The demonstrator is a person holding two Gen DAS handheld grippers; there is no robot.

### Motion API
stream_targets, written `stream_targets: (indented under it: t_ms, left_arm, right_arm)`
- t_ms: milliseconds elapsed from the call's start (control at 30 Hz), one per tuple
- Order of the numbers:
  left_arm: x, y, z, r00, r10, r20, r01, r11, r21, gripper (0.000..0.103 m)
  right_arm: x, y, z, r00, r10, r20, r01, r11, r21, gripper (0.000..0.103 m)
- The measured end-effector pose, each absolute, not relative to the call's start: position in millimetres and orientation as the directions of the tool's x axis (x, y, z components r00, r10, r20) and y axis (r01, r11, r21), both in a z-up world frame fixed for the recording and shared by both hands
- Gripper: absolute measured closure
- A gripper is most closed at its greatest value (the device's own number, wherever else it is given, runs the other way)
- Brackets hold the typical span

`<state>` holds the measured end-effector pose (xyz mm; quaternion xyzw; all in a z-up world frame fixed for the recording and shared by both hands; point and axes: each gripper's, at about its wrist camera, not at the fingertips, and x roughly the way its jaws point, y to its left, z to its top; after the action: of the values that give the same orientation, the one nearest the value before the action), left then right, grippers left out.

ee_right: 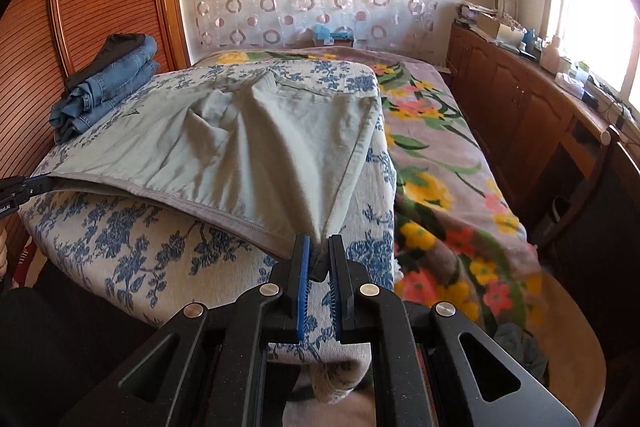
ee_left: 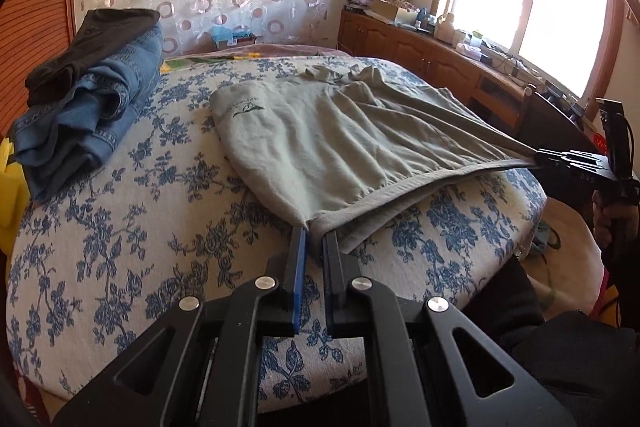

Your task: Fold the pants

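Pale grey-green pants (ee_left: 320, 143) (ee_right: 248, 143) lie spread on the blue-flowered cover, their near hem lifted and stretched taut. My left gripper (ee_left: 315, 233) is shut on the hem's left corner. It also appears at the left edge of the right wrist view as the left gripper (ee_right: 38, 185), still pinching that corner. My right gripper (ee_right: 319, 245) is shut on the hem's right corner, and it shows at the right edge of the left wrist view as the right gripper (ee_left: 540, 157), held by a hand. The far end of the pants rests wrinkled on the cover.
Folded blue jeans with a dark garment on top (ee_left: 88, 95) (ee_right: 108, 83) sit at the cover's far left. The flowered cover (ee_left: 120, 227) (ee_right: 140, 247) drops off at its near edge. A floral blanket (ee_right: 440, 167) lies right; a cluttered wooden cabinet (ee_left: 440, 55) runs under the window.
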<state>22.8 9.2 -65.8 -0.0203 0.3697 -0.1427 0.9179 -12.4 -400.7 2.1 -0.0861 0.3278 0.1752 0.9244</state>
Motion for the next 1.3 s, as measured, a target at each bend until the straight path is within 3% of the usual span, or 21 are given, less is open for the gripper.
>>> stream_targets:
  t_ms: [300, 500, 600, 700, 767, 1300]
  left_arm:
    - [23, 13, -64, 0.698, -0.266, -0.665, 0.231, 0.963, -0.143, 0.089]
    - [18, 17, -53, 0.718, -0.255, -0.647, 0.223, 0.966, -0.134, 0.073]
    - [18, 20, -50, 0.73, -0.242, -0.639, 0.207, 0.97, -0.131, 0.052]
    - [26, 23, -50, 0.727, -0.231, -0.647, 0.191, 0.972, -0.133, 0.049]
    - [31, 23, -52, 0.727, -0.224, -0.649, 0.181, 0.974, -0.133, 0.039]
    - [53, 19, -80, 0.692, -0.162, -0.703, 0.142, 0.986, -0.087, 0.037]
  right_arm:
    - [4, -393, -2, 0.717, 0.27, -0.643, -0.377, 0.926, -0.032, 0.094]
    - [7, -396, -7, 0.714, 0.266, -0.648, -0.366, 0.93, -0.021, 0.094]
    - [8, -396, -7, 0.714, 0.269, -0.647, -0.363, 0.932, -0.014, 0.094]
    - [9, -396, -8, 0.715, 0.27, -0.645, -0.363, 0.932, -0.013, 0.094]
    - [9, -395, -8, 0.714, 0.271, -0.645, -0.362, 0.932, -0.009, 0.094]
    - [14, -382, 4, 0.739, 0.335, -0.584, -0.38, 0.924, 0.048, 0.094]
